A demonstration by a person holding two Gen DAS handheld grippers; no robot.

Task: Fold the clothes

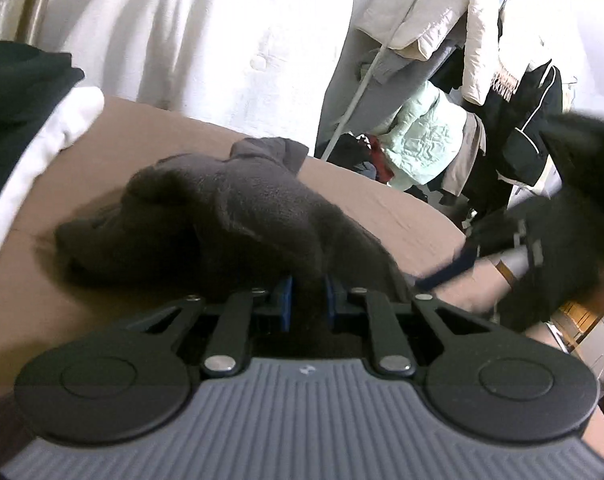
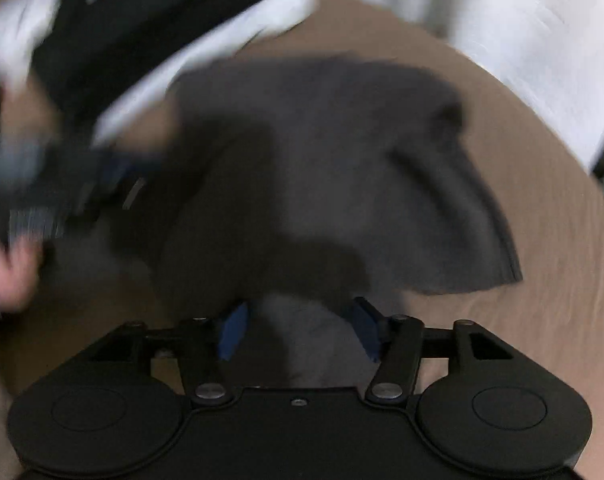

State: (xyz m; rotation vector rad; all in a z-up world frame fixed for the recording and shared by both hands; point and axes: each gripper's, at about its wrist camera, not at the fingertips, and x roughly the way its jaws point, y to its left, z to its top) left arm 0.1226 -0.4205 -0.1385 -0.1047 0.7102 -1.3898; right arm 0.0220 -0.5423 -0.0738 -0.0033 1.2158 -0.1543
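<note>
A dark grey fleece garment (image 1: 237,216) lies bunched on the tan bed sheet (image 1: 141,136). My left gripper (image 1: 308,296) is shut on a fold of it at the near edge. In the right wrist view the same garment (image 2: 342,160) spreads across the sheet, blurred by motion. My right gripper (image 2: 299,330) stands open, its blue pads (image 2: 233,332) wide apart with a bit of grey cloth lying between them. The right gripper (image 1: 458,268) shows blurred at the right of the left wrist view. The left gripper (image 2: 101,176) and a hand (image 2: 5,276) show blurred at the left.
A black and white pile of clothes (image 1: 29,120) sits at the sheet's left edge. White bedding (image 1: 205,32) rises behind. A rack of hanging coats and jackets (image 1: 454,80) stands beyond the bed at the right.
</note>
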